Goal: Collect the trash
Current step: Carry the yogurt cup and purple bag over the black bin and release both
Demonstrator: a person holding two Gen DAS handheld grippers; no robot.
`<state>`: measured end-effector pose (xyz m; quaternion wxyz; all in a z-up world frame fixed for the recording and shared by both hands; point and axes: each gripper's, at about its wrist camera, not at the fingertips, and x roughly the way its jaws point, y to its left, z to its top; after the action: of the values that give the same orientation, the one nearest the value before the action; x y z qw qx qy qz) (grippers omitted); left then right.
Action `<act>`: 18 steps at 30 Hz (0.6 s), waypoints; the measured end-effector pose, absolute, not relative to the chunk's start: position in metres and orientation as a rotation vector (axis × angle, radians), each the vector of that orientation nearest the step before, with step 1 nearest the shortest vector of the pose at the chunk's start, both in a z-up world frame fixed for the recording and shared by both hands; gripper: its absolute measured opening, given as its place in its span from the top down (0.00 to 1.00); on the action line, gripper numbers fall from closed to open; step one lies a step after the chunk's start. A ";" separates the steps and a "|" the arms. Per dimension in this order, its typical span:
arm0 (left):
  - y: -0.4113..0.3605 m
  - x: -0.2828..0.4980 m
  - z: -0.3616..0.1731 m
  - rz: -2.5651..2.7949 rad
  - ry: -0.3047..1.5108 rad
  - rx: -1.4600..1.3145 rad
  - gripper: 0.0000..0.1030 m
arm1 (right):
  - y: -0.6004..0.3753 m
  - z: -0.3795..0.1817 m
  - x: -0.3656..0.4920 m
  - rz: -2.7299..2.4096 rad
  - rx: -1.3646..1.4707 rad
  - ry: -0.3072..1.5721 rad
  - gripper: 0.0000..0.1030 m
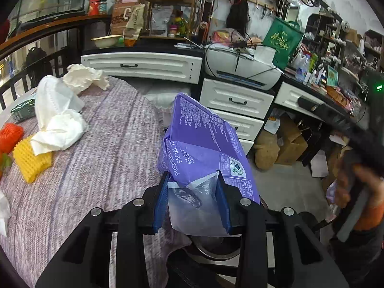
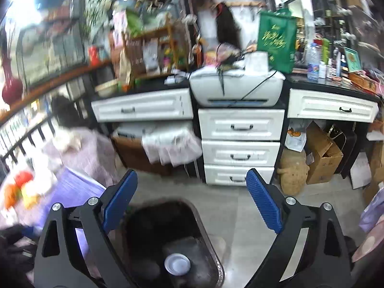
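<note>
My left gripper (image 1: 193, 180) is shut on a purple facial tissue pack (image 1: 204, 141), held at the right edge of the table over a metal-rimmed bin (image 1: 216, 249) below. Crumpled white tissues (image 1: 57, 120) and another crumpled tissue (image 1: 84, 76) lie on the table with yellow foam netting (image 1: 31, 159) and red foam netting (image 1: 9, 135). My right gripper (image 2: 192, 192) is open and empty above a black-lined trash bin (image 2: 172, 240) that holds a small white cup (image 2: 177, 264). The purple pack also shows blurred at the left of the right wrist view (image 2: 74, 187).
The table has a grey-purple striped cloth (image 1: 108, 156). White drawers (image 2: 240, 144) and a printer (image 2: 237, 86) stand behind. A cardboard box (image 2: 321, 158) and a brown sack (image 2: 292, 172) sit on the floor under the desk. A green bag (image 2: 276, 43) stands on the desk.
</note>
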<state>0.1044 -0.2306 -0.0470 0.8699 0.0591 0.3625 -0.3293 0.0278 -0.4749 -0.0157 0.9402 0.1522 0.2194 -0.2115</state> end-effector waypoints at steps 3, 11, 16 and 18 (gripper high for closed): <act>-0.250 0.108 -0.054 -0.700 0.788 0.145 0.64 | -0.479 -0.001 0.014 -0.417 0.343 0.405 0.12; -0.296 0.110 -0.087 -0.709 0.872 0.230 0.64 | -0.480 0.006 0.004 -0.360 0.381 0.377 0.11; -0.308 0.109 -0.114 -0.710 0.958 0.262 0.57 | -0.481 0.007 0.000 -0.339 0.398 0.368 0.11; -0.309 0.107 -0.120 -0.716 0.977 0.270 0.53 | -0.483 0.008 -0.002 -0.330 0.408 0.356 0.08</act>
<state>0.1067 -0.3091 -0.1201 0.8137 0.1265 0.4576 -0.3353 -0.0018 -0.4825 0.0076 0.9502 0.2006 0.1749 -0.1623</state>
